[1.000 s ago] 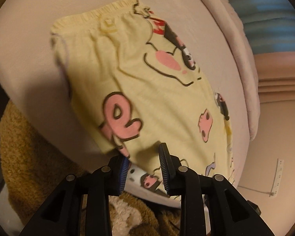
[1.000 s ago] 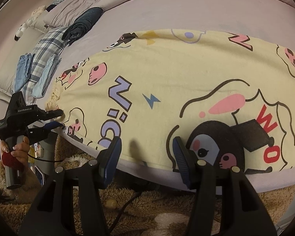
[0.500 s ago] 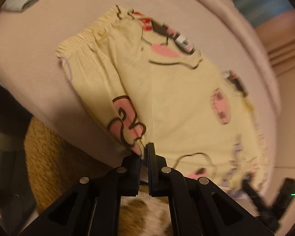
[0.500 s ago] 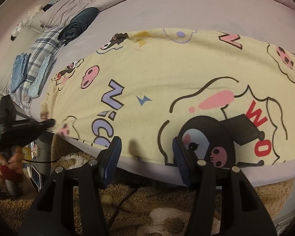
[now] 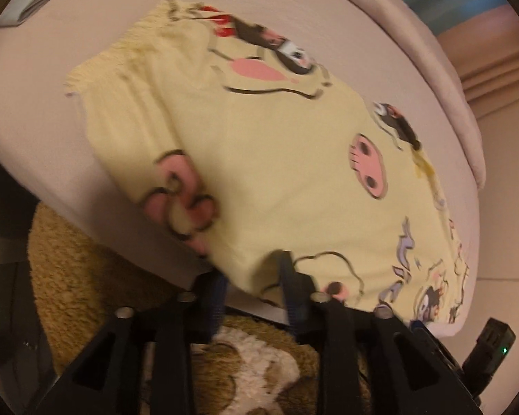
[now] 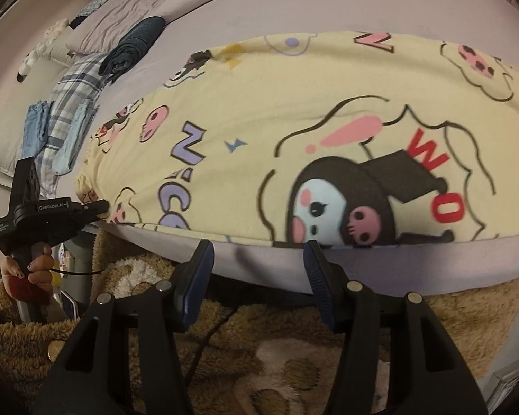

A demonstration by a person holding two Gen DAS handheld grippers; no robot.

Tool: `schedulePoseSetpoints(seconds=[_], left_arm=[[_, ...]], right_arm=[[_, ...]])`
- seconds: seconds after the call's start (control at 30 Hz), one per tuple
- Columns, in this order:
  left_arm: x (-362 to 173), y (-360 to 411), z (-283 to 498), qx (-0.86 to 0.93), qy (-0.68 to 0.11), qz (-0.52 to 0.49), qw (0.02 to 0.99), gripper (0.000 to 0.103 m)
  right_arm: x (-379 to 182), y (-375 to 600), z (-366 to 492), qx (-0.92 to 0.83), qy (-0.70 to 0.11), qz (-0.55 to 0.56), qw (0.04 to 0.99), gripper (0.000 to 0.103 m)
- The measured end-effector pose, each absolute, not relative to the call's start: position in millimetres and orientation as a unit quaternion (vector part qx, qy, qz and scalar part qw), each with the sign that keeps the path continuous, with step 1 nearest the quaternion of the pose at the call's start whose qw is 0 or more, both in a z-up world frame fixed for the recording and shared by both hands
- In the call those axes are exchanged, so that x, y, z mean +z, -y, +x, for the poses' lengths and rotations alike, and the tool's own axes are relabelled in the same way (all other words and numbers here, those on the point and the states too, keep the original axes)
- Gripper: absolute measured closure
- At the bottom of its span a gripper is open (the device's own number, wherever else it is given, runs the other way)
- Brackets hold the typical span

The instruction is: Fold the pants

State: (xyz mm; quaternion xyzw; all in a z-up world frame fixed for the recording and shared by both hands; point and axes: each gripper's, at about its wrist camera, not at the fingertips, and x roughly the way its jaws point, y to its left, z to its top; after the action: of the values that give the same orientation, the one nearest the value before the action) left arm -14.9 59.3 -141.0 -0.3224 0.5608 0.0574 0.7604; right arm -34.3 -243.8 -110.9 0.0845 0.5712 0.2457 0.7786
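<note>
Yellow cartoon-print pants (image 6: 259, 131) lie flat along the near edge of a mauve bed (image 6: 363, 7), also in the left wrist view (image 5: 276, 159), blurred. My left gripper (image 5: 252, 276) is open, its fingers straddling the pants' near edge; it also appears at the pants' left end in the right wrist view (image 6: 97, 207). My right gripper (image 6: 257, 252) is open and empty, just below the pants' front edge by the black character print.
A brown shaggy rug (image 6: 294, 363) covers the floor below the bed. Plaid and blue clothes (image 6: 62, 117), a dark folded garment (image 6: 135, 45) and pillows (image 6: 128, 20) lie at the far left of the bed. A wall (image 5: 501, 207) stands to the right.
My left gripper shut half a second ago and has opened again, now straddling the pants' edge. My right gripper has moved closer to the bed edge and stayed open.
</note>
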Motion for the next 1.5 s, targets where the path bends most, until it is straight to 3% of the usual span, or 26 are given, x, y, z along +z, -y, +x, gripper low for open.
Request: schedulePoseSetpoints(seconds=[0.07,0.37,0.4,0.43,0.47,0.63,0.8,1.0,1.13,1.2,1.3,1.37,1.43,1.5], left_arm=[[-139.4,-52.0,-14.2,0.05,-0.558,-0.325,0.762,0.062],[-140.7,-33.0,-11.7,0.029,-0.553,-0.337,0.761,0.063],[-141.5,-33.3,-12.7,0.033,-0.551,-0.339,0.762,0.068],[-141.8,-33.1,-13.4,0.036,-0.55,-0.333,0.765,0.089],[-142.4,-34.3,-14.8,0.041,-0.549,-0.33,0.767,0.097],[-144.8,-59.4,-28.8,0.083,-0.543,-0.34,0.763,0.099],[-148.4,-79.4,-34.6,0.089,-0.554,-0.349,0.75,0.099],[-118.8,-54.4,-22.0,0.054,-0.572,-0.274,0.771,0.099],[-102.6,-27.4,0.5,0.016,-0.578,-0.246,0.778,0.099],[-95.7,-15.3,9.6,-0.005,-0.584,-0.236,0.777,0.098],[-85.3,2.3,21.5,-0.02,-0.583,-0.201,0.787,0.093],[-81.2,15.8,32.9,-0.035,-0.579,-0.181,0.794,0.078],[-80.1,33.0,48.0,-0.049,-0.575,-0.169,0.799,0.071],[-76.3,53.7,60.3,-0.078,-0.565,-0.156,0.806,0.069]], right_arm=[[-111.2,237.9,-33.1,0.246,-0.57,0.073,0.781,0.048],[-113.2,235.1,-31.3,0.25,-0.569,0.071,0.78,0.048],[-114.0,236.0,-31.4,0.249,-0.57,0.074,0.78,0.048],[-114.5,236.2,-31.5,0.248,-0.57,0.077,0.78,0.048],[-114.7,236.2,-30.8,0.247,-0.57,0.078,0.78,0.048],[-107.8,230.6,-30.9,0.251,-0.56,0.051,0.788,0.052],[-106.9,228.8,-25.7,0.25,-0.569,0.047,0.782,0.054],[-84.7,243.9,-21.4,0.247,-0.535,0.064,0.805,0.052],[-119.2,248.9,-8.9,0.211,-0.573,0.071,0.788,0.053],[-120.0,250.6,-18.7,0.212,-0.552,0.072,0.803,0.054],[-121.3,258.0,-30.0,0.21,-0.563,0.076,0.796,0.056],[-120.1,273.3,-32.2,0.202,-0.568,0.101,0.792,0.058],[-110.2,302.7,-30.9,0.166,-0.544,0.117,0.814,0.056],[-100.3,330.6,-28.0,0.118,-0.523,0.12,0.835,0.054]])
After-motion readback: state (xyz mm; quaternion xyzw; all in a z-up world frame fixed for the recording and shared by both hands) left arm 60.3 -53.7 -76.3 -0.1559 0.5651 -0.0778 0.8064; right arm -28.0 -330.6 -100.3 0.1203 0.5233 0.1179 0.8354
